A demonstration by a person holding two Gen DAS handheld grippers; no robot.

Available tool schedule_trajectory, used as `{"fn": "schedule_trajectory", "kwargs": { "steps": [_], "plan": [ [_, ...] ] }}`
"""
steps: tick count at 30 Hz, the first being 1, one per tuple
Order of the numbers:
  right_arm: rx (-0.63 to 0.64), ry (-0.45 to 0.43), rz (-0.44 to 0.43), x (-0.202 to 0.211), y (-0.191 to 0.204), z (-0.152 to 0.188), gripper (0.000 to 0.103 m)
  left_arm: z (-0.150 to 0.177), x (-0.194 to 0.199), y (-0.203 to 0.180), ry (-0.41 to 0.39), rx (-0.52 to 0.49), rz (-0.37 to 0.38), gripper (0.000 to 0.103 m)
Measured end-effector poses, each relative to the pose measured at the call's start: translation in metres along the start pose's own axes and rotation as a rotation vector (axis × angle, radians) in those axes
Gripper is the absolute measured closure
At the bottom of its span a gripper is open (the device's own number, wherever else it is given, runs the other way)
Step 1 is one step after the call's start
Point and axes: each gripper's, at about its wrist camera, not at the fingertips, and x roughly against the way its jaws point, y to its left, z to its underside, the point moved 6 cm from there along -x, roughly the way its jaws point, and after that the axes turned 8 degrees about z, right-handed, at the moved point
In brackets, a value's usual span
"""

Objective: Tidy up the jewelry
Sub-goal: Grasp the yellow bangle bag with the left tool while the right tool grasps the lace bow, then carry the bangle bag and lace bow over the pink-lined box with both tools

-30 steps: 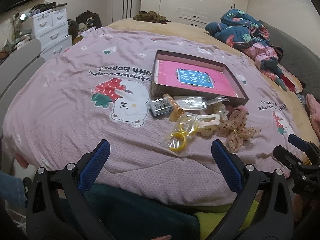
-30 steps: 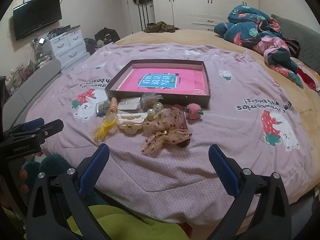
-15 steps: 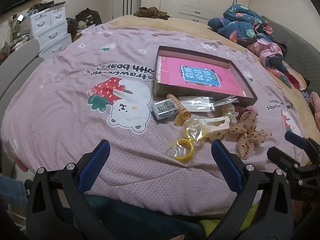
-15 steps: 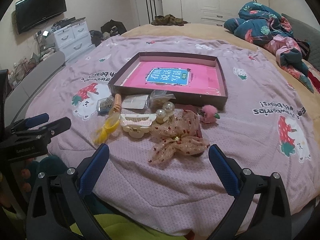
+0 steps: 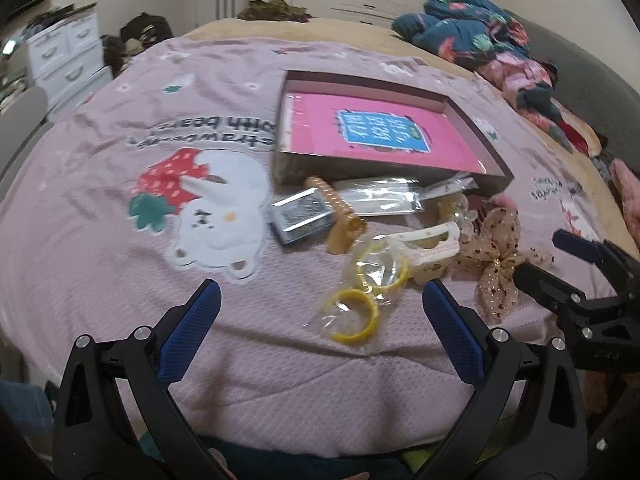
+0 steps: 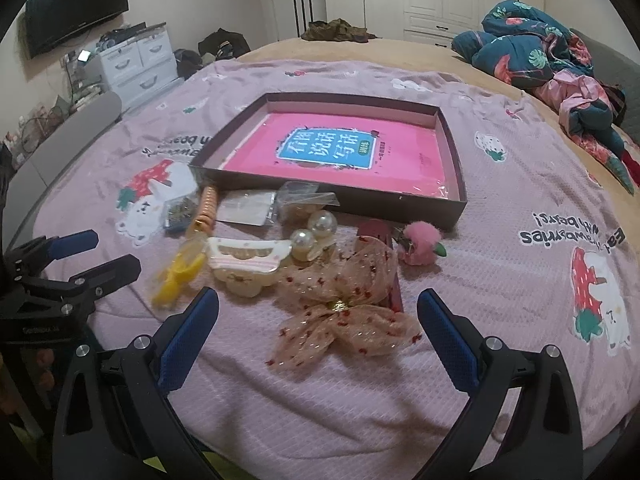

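- Two grippers are in use, and both stand spread wide with nothing between the pads: the left gripper [image 5: 320,320] and the right gripper [image 6: 318,332].
- Step in hand, as judged: the approach before the first pick. No item is lifted, and the box [image 6: 456,196] holds only a pink booklet [image 6: 340,152].
- Directly ahead of the right gripper, between its finger lines, lies a sheer beige bow [image 6: 344,312] with red specks and a gold centre. The fabric is limp net, so it is likely to crumple under a pinch; take it at the stiffer knot.
- Directly ahead of the left gripper lie yellow rings [image 5: 356,314] in a clear crinkled bag. The film is slick, so a grip on the bag edge may slide.
- Ahead and left of the bow sits a cream claw clip [image 6: 248,260], hard plastic, curved and toothed.
- Just beyond the clip rest two glossy pearl spheres [image 6: 312,230], which could roll if nudged.
- Ahead and right of the bow lies a pink fluffy pom-pom charm [image 6: 420,242] with a green leaf.
- Further ahead on the left are a ribbed orange coil band [image 6: 208,208] and flat clear sachets [image 6: 248,208], close to the box's near wall.
- Next move, as judged: lower one gripper onto the nearest item, close on it, and carry it forward over the box wall.
- All rests on a soft quilted pink bedspread [image 6: 520,184], which gives under pressure.
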Motion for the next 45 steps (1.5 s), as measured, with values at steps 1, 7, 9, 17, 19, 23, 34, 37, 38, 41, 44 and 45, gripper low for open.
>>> {"fn": "schedule_trajectory", "kwargs": {
  "steps": [1,7,9,17,19,23,34,37,38,41,44,45],
  "plan": [
    [0.001,0.002,0.003,-0.002,-0.001,0.000,0.004,0.001,-0.004,-0.002,0.009,-0.013,-0.001,0.008],
    [0.006,0.022,0.000,-0.017,-0.011,0.004,0.004,0.006,-0.026,-0.009,0.049,-0.051,0.059,0.010],
    [0.015,0.022,0.003,-0.019,-0.014,0.005,0.004,0.003,-0.036,-0.012,0.063,-0.059,0.060,0.015],
    [0.031,0.045,0.006,-0.030,-0.017,0.011,0.005,0.009,-0.047,-0.011,0.104,-0.037,0.135,0.058],
    [0.049,0.049,0.009,-0.034,-0.015,0.012,0.006,0.008,-0.045,-0.011,0.097,-0.033,0.148,0.060],
    [0.075,0.073,0.004,-0.041,-0.009,0.016,0.026,0.007,-0.040,-0.008,0.080,-0.024,0.135,0.065],
    [0.028,0.038,-0.028,-0.034,-0.026,0.011,0.091,-0.001,-0.020,-0.001,0.029,-0.001,0.119,0.065],
    [0.005,0.034,-0.045,-0.030,-0.033,0.011,0.101,-0.006,-0.016,-0.002,0.015,0.001,0.121,0.065],
    [-0.005,0.028,-0.047,-0.028,-0.037,0.010,0.102,-0.007,-0.015,-0.003,0.013,0.000,0.123,0.065],
    [-0.017,0.012,-0.058,-0.021,-0.043,0.010,0.102,-0.012,-0.012,-0.007,0.007,-0.009,0.127,0.065],
    [-0.032,0.002,-0.071,-0.015,-0.048,0.010,0.102,-0.016,-0.011,-0.014,0.003,-0.017,0.138,0.065],
    [-0.036,-0.001,-0.071,-0.014,-0.050,0.010,0.102,-0.017,-0.010,-0.017,0.001,-0.022,0.140,0.065]
  ]
}}
